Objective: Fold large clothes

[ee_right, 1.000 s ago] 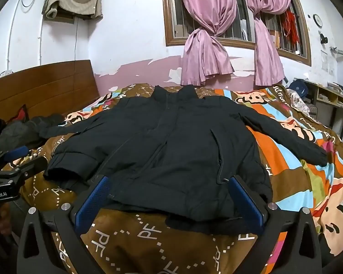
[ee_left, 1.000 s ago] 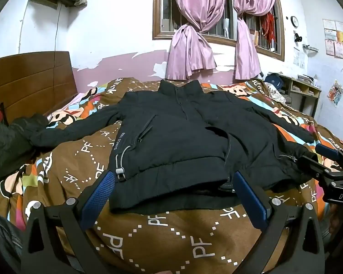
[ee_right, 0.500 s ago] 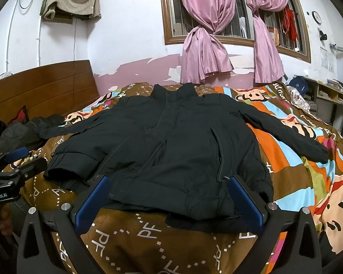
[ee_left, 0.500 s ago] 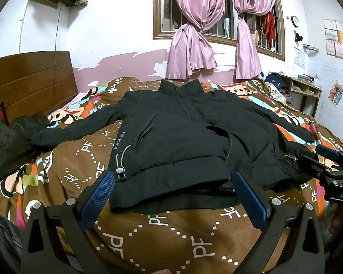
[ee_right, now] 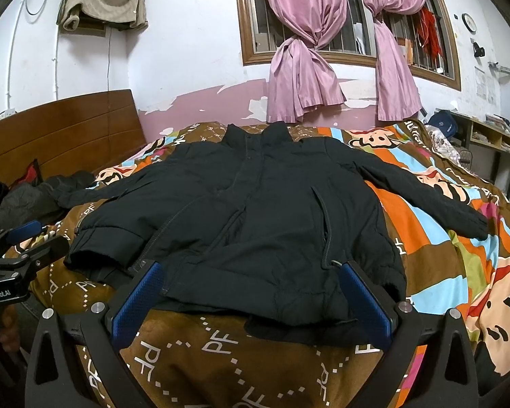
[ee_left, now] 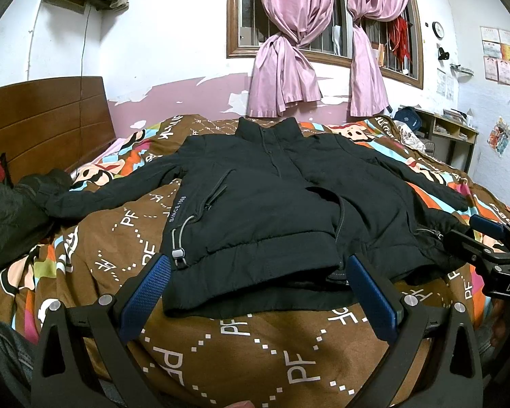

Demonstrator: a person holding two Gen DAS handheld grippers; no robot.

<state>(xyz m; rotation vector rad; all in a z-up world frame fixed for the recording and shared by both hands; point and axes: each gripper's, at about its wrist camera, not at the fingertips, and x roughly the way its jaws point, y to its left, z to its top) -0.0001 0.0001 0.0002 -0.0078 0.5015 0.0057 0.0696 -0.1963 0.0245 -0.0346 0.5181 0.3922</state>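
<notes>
A large black jacket (ee_left: pixel 265 200) lies front-up and spread flat on the bed, collar toward the window, both sleeves stretched out sideways. In the right wrist view the same jacket (ee_right: pixel 265 217) fills the middle. My left gripper (ee_left: pixel 258 268) hovers open just in front of the hem's left half, nothing between its blue pads. My right gripper (ee_right: pixel 251 272) hovers open before the hem's right half. Each gripper shows at the other view's edge: the right gripper (ee_left: pixel 486 238) by the hem's right corner, the left gripper (ee_right: pixel 20 241) by the left corner.
The bed carries a brown and multicoloured cartoon quilt (ee_left: pixel 241 346). A dark bundle of clothes (ee_left: pixel 13 214) lies by the wooden headboard (ee_left: pixel 44 125) on the left. Pink curtains (ee_left: pixel 285 54) hang at the window behind. A shelf unit (ee_left: pixel 448 136) stands at the right.
</notes>
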